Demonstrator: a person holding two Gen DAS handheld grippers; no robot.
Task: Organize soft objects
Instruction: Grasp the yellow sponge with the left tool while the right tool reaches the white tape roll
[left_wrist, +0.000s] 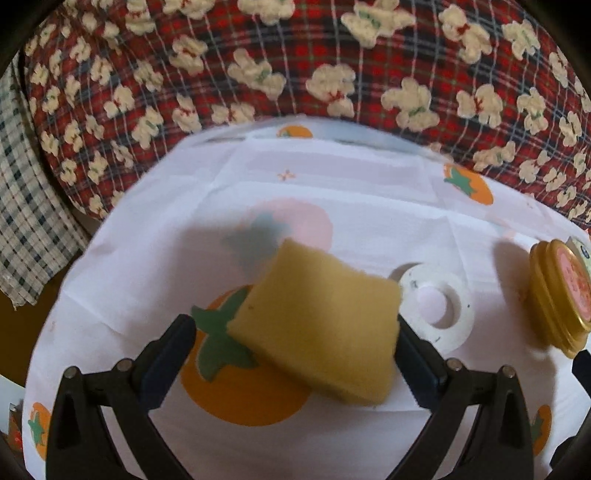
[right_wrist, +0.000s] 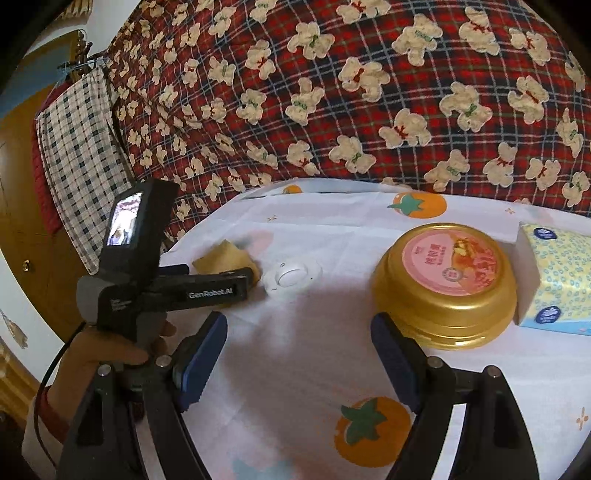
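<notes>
Sorting has barely begun: the yellow sponge (left_wrist: 317, 325) lies on the bench (left_wrist: 147, 258) between the left gripper (left_wrist: 295, 354)'s released fingers, ungrasped; the right gripper (right_wrist: 299, 369) hangs open and empty near the gold tin (right_wrist: 447, 284).

sponge (left_wrist: 317, 325): I see soft yellow
tablecloth (left_wrist: 147, 258): white with orange fruits and green leaves
blanket (right_wrist: 369, 92): red and dark blue checks with cream teddy bears
tin (right_wrist: 443, 295): gold with a pink lid label
tissue pack (right_wrist: 554, 277): pale yellow and blue with little rings
ring (left_wrist: 437, 306): white
hanging cloth (right_wrist: 81, 155): cream with dark checks
</notes>
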